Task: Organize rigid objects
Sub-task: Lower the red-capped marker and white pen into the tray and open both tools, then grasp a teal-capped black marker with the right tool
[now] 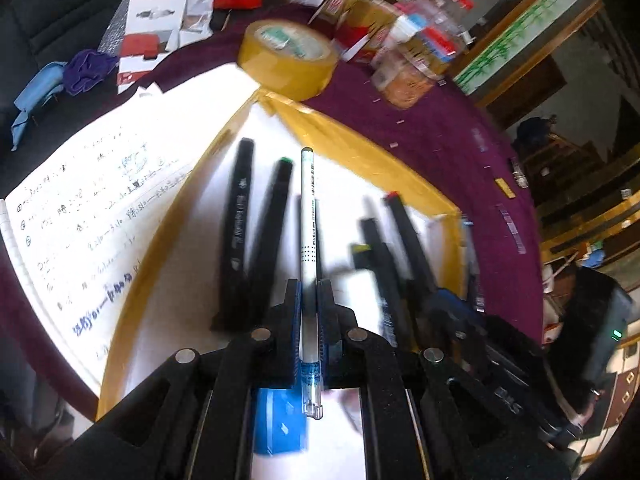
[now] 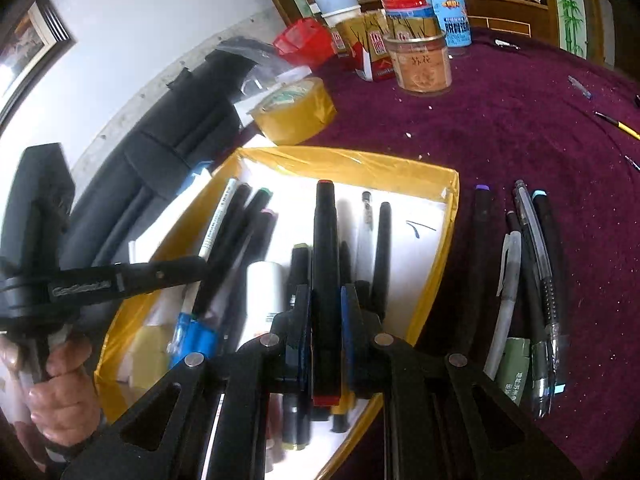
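A yellow-rimmed cardboard box point(image 2: 360, 168) with a white floor holds several black markers and pens; it also shows in the left wrist view point(image 1: 360, 148). My left gripper point(image 1: 308, 292) is shut on a white pen point(image 1: 307, 216) with a blue clear end, held over the box. My right gripper point(image 2: 326, 300) is shut on a black marker with red ends point(image 2: 325, 240), also over the box. The left gripper and its hand show at the left of the right wrist view point(image 2: 132, 276). Several pens and markers point(image 2: 528, 264) lie on the purple cloth right of the box.
A yellow tape roll point(image 1: 288, 56) point(image 2: 296, 108) sits just behind the box. An open notebook point(image 1: 88, 208) lies left of it. Jars and cartons point(image 2: 416, 40) crowd the back of the purple table point(image 2: 520, 128). Small pens lie at the far right point(image 2: 616, 124).
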Demonstrator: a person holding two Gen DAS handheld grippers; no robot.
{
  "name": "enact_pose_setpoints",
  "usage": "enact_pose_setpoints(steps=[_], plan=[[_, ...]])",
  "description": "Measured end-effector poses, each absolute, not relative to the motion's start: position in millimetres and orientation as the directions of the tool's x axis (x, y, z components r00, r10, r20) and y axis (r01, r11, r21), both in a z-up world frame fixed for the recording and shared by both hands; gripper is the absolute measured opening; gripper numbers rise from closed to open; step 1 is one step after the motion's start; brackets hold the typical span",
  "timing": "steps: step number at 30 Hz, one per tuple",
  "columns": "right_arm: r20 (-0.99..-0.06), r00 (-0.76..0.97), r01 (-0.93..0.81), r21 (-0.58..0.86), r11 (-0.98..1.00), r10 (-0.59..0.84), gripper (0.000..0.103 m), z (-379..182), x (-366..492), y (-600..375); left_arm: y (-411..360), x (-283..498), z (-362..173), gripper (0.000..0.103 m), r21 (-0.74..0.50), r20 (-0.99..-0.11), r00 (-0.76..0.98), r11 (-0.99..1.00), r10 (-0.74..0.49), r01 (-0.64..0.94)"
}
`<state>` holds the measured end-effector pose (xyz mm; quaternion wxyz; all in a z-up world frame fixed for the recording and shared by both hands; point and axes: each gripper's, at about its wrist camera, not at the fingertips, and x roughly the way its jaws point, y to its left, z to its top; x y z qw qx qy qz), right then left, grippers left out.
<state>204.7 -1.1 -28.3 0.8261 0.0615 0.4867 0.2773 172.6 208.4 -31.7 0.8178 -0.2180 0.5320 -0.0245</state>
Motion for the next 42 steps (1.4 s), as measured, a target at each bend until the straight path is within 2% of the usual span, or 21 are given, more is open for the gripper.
enact_pose_setpoints(steps=[9, 11, 13, 14, 16, 20, 23, 29, 31, 33, 35, 42], plan=[[-0.789, 0.39, -0.408, 0.315, 0.857, 0.475, 0.016, -30, 207, 4, 217, 185, -53, 0.007, -0.411, -0.867, 0.392, 0.885, -0.306, -0.22], [-0.785, 0.38, -0.425, 0.322, 0.846, 0.489, 0.023, -29, 206, 4, 219, 182, -52, 0.016, -0.453, -0.846, 0.405, 0.868, -0.347, -0.203], [-0.772, 0.382, -0.433, 0.336, 0.836, 0.508, 0.039, -24, 203, 0, 222, 176, -46, 0.031, -0.496, -0.818, 0.431, 0.847, -0.381, -0.191], [-0.756, 0.39, -0.439, 0.35, 0.828, 0.526, 0.04, -19, 200, -4, 223, 170, -41, 0.033, -0.505, -0.804, 0.459, 0.842, -0.377, -0.192], [-0.731, 0.398, -0.455, 0.368, 0.811, 0.555, 0.04, -8, 192, -16, 219, 157, -27, 0.047, -0.494, -0.784, 0.513, 0.851, -0.348, -0.178], [-0.671, 0.426, -0.464, 0.413, 0.784, 0.606, 0.04, 15, 173, -61, 195, 131, -7, 0.048, -0.491, -0.753, 0.562, 0.862, -0.344, -0.13], [-0.654, 0.467, -0.412, 0.434, 0.801, 0.595, 0.04, 24, 170, -103, 165, 110, 7, 0.048, -0.491, -0.723, 0.59, 0.868, -0.358, -0.076], [-0.732, 0.472, -0.275, 0.407, 0.871, 0.491, 0.04, 2, 199, -150, 114, 81, 25, 0.048, -0.494, -0.684, 0.605, 0.869, -0.409, 0.029], [-0.756, 0.432, -0.255, 0.42, 0.871, 0.492, 0.032, -14, 215, -154, 103, 74, 27, 0.048, -0.474, -0.688, 0.604, 0.879, -0.403, 0.046], [-0.778, 0.404, -0.232, 0.421, 0.877, 0.481, 0.03, -26, 228, -157, 93, 71, 28, 0.048, -0.456, -0.697, 0.596, 0.888, -0.399, 0.061], [-0.791, 0.378, -0.223, 0.426, 0.877, 0.481, 0.024, -36, 239, -158, 88, 68, 27, 0.048, -0.443, -0.708, 0.584, 0.894, -0.398, 0.072], [-0.822, 0.353, -0.232, 0.386, 0.893, 0.447, 0.024, -48, 251, -147, 82, 66, 18, 0.048, -0.423, -0.74, 0.558, 0.905, -0.375, 0.048]])
